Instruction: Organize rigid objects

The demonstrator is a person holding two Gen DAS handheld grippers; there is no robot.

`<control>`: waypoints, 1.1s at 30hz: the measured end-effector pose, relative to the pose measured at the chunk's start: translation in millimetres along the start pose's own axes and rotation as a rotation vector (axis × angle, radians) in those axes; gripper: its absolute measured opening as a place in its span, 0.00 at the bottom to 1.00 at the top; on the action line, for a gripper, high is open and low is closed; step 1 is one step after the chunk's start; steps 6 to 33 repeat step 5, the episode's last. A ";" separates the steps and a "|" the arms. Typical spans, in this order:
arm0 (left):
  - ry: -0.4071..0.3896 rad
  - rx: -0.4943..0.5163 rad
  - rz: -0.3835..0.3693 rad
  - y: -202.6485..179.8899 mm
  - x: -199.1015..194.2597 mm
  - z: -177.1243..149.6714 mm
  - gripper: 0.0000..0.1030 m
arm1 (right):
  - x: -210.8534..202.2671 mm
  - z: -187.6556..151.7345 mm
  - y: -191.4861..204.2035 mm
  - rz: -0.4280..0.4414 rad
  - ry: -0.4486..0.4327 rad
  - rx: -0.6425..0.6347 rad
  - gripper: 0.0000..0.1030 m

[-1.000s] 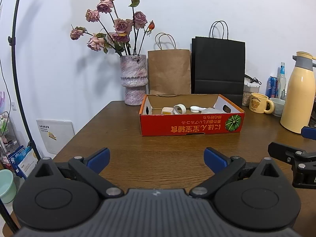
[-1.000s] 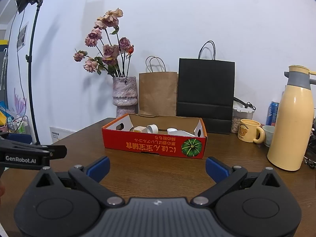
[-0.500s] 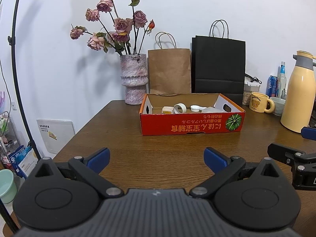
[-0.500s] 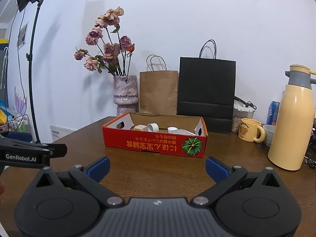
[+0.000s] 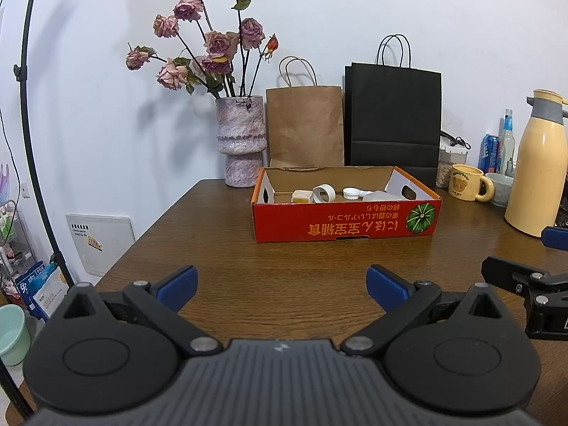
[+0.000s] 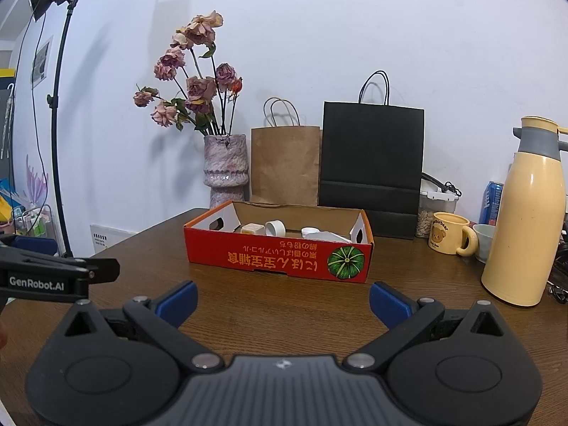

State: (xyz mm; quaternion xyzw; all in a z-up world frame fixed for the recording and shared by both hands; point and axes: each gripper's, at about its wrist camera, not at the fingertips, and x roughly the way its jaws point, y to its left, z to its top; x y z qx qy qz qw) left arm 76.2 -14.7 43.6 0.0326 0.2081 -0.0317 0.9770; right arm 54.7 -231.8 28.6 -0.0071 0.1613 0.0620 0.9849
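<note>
Nearest the cameras, the left hand-held gripper (image 5: 280, 282) and the right hand-held gripper (image 6: 282, 298) both hover low over the bare front of the desk (image 5: 305, 266), each with its blue fingers spread wide apart and nothing between them. Further back stands the red cardboard box (image 5: 346, 220), printed side facing front. In it lie the small rigid pieces: a pale square tub (image 5: 301, 196), a white ring on its side (image 5: 324, 192), a white cap (image 5: 351, 192) and a flat white piece (image 5: 376, 196). No loose piece shows on the wood around the box. That fits either sorting done, with hands drawn back, or items waiting to be taken out and arranged. Any reach into the box would do well to come over the low front wall, jaws kept wide. Behind stand a vase (image 5: 242, 145), two paper bags, a mug (image 5: 465, 186) and a yellow flask (image 5: 536, 167)
</note>
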 end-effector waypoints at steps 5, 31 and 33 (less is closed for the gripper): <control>-0.001 0.005 -0.004 -0.1 -0.1 -2.2 1.00 | 2.4 -1.9 0.6 0.001 0.004 -0.001 1.00; -0.001 0.005 -0.004 -0.1 -0.1 -2.2 1.00 | 2.4 -1.9 0.6 0.001 0.004 -0.001 1.00; -0.001 0.005 -0.004 -0.1 -0.1 -2.2 1.00 | 2.4 -1.9 0.6 0.001 0.004 -0.001 1.00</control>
